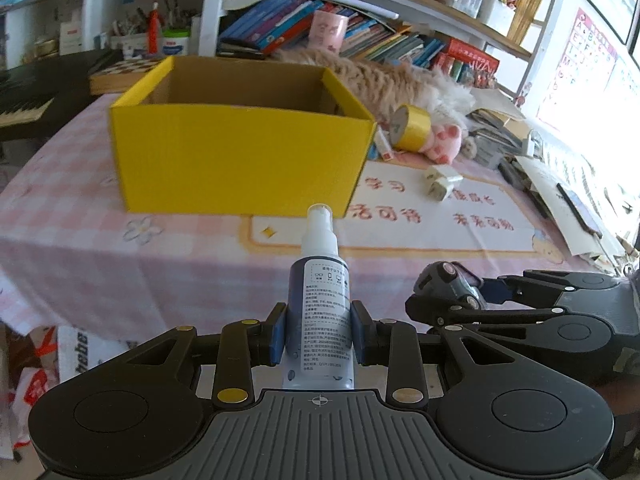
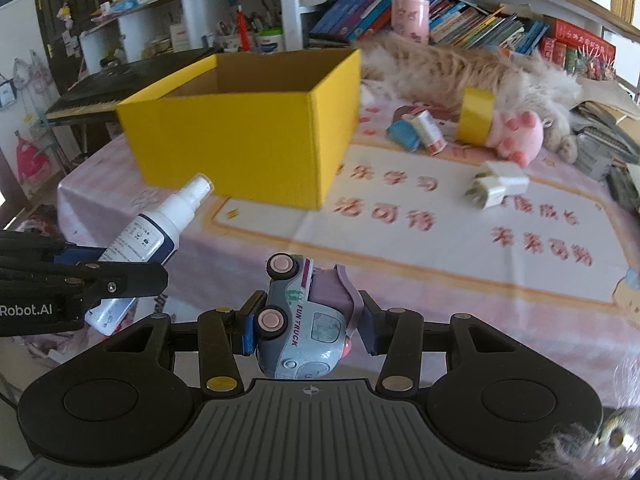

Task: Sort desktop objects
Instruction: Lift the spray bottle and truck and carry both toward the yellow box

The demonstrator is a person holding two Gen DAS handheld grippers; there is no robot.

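Cluttered study, pink checked tablecloth [image 1: 100,216] under bookshelves. Yellow box [image 1: 240,160] open-topped, straight ahead of both tools and above them in frame, nothing between. Left gripper [image 1: 319,334] pinching spray bottle [image 1: 320,300] at mid-body, long axis pointing at the box's front wall. Right gripper [image 2: 306,326] clamped on toy truck [image 2: 304,324], tipped on its side, wheels left. Left nearer the box. Off to the right, clear of the path: gold tape roll [image 2: 474,114], white charger [image 2: 496,188], sleeping cat [image 2: 460,68].
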